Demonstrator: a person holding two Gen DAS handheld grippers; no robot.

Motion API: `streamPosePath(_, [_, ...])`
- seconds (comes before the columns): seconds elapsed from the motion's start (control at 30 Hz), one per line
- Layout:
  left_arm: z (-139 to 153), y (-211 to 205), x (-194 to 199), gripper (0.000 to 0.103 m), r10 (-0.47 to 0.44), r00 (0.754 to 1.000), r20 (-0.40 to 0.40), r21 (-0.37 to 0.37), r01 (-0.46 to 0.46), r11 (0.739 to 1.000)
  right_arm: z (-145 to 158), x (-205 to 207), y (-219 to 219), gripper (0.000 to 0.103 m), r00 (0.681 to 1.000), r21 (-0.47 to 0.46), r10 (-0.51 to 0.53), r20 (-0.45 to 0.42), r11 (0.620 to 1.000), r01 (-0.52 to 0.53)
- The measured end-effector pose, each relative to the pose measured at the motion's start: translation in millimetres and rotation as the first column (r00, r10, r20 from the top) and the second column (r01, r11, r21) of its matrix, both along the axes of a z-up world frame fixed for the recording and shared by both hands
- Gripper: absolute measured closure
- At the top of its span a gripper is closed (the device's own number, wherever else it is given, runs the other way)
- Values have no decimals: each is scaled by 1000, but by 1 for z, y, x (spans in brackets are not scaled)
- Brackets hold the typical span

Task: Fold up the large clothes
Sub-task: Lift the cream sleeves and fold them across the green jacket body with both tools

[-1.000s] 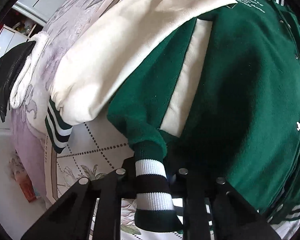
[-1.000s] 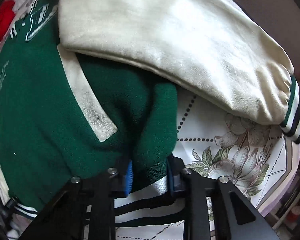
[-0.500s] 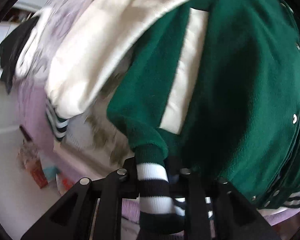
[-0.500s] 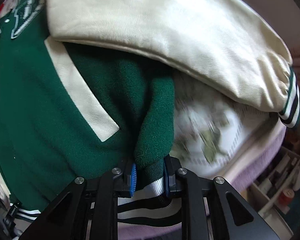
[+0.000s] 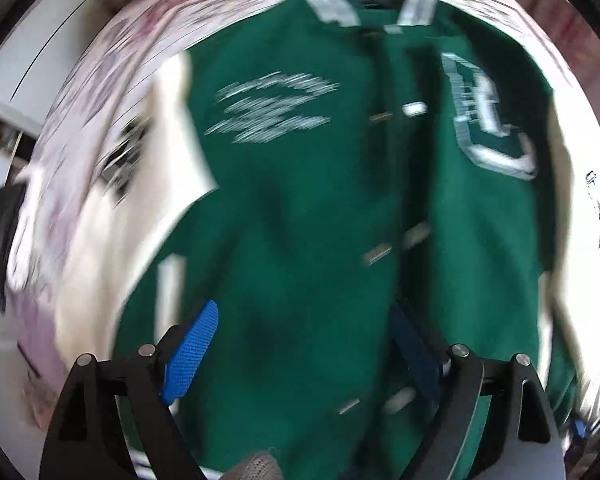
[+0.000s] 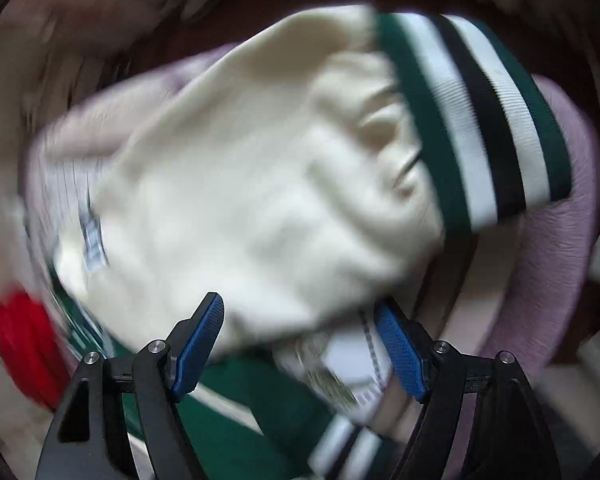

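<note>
A green varsity jacket [image 5: 300, 208] with cream sleeves lies front up on the bed, collar at the far end; the view is blurred. My left gripper [image 5: 304, 348] is open and empty above its lower front. In the right wrist view a cream sleeve [image 6: 240, 200] with a green, white and black striped cuff [image 6: 480, 120] fills the frame. My right gripper [image 6: 300, 344] is open and empty, just short of the sleeve.
The bed cover [image 5: 112, 52] is pale with a floral print, with a mauve edge [image 6: 560, 260]. A red item [image 6: 20, 344] lies at the left. A black and white garment [image 5: 4, 240] lies at the bed's left edge.
Both grippers have let go of the jacket's striped hem and opened. The left one has swung over the jacket's front, the right one towards the cream sleeve and cuff.
</note>
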State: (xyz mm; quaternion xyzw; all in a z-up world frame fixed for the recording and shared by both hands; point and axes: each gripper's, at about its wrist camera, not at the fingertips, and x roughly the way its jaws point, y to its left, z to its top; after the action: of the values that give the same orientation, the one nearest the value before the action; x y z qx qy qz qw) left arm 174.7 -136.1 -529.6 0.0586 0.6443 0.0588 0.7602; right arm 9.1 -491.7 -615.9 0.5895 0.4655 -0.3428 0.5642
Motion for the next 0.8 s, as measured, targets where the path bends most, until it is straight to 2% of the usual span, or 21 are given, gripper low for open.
streamPosePath(0.03, [-5, -14, 8, 16, -30, 1000, 2, 14, 30, 999, -1, -3, -9, 25, 996, -13, -73, 46, 997, 74])
streamPosePath(0.07, [-11, -30, 16, 16, -59, 998, 0, 34, 59, 998, 3, -3, -20, 42, 988, -37, -134, 81, 990, 137])
streamPosePath(0.1, [-17, -43, 21, 16, -87, 996, 1, 53, 87, 995, 3, -4, -23, 76, 976, -71, -187, 111, 978, 195])
streamPosePath(0.13, [-24, -56, 24, 16, -115, 993, -5, 74, 115, 991, 5, -1, -28, 83, 974, -91, -193, 120, 975, 205])
streamPosePath(0.17, [-31, -62, 27, 16, -128, 992, -18, 88, 129, 988, 13, -8, -41, 84, 974, -105, -186, 133, 974, 200])
streamPosePath(0.23, [-46, -72, 30, 16, -137, 989, -50, 99, 141, 985, 2, -1, -47, 82, 964, -73, -190, 185, 976, 207])
streamPosePath(0.27, [-53, -74, 30, 16, -138, 988, -64, 105, 144, 984, -4, -17, -50, 71, 958, -34, -198, 206, 977, 209])
streamPosePath(0.3, [-60, -73, 28, 16, -138, 987, -79, 109, 146, 983, -11, -17, -52, 57, 949, -3, -210, 233, 976, 217])
streamPosePath(0.37, [-70, -75, 30, 15, -126, 988, -91, 123, 137, 983, -17, -22, -58, 37, 921, 22, -233, 311, 971, 238])
streamPosePath(0.4, [-71, -77, 30, 10, -123, 989, -87, 135, 135, 982, -16, -19, -62, 37, 919, 13, -224, 323, 972, 233])
streamPosePath(0.43, [-71, -78, 32, 7, -120, 990, -80, 150, 131, 980, -12, -12, -64, 43, 932, -17, -196, 304, 977, 210])
streamPosePath(0.47, [-72, -75, 33, 7, -116, 990, -77, 153, 127, 980, -8, -5, -67, 94, 942, -48, -175, 287, 979, 197])
streamPosePath(0.5, [-72, -74, 35, 7, -109, 991, -78, 147, 119, 982, 1, -24, -73, 99, 947, -63, -160, 278, 981, 184])
streamPosePath(0.6, [-68, -64, 40, 7, -82, 993, -79, 125, 92, 988, 25, -20, -78, 100, 953, -117, -152, 260, 975, 188])
streamPosePath(0.67, [-61, -56, 43, 7, -56, 996, -66, 122, 63, 990, 54, -6, -77, 100, 963, -203, -82, 256, 970, 136])
streamPosePath(0.7, [-56, -52, 46, 7, -39, 997, -62, 120, 46, 992, 68, -9, -90, 100, 965, -234, -50, 257, 966, 112])
streamPosePath(0.8, [-40, -20, 52, 7, 39, 998, -46, 98, -34, 995, 128, 34, -72, 100, 962, -372, 124, 241, 928, -27])
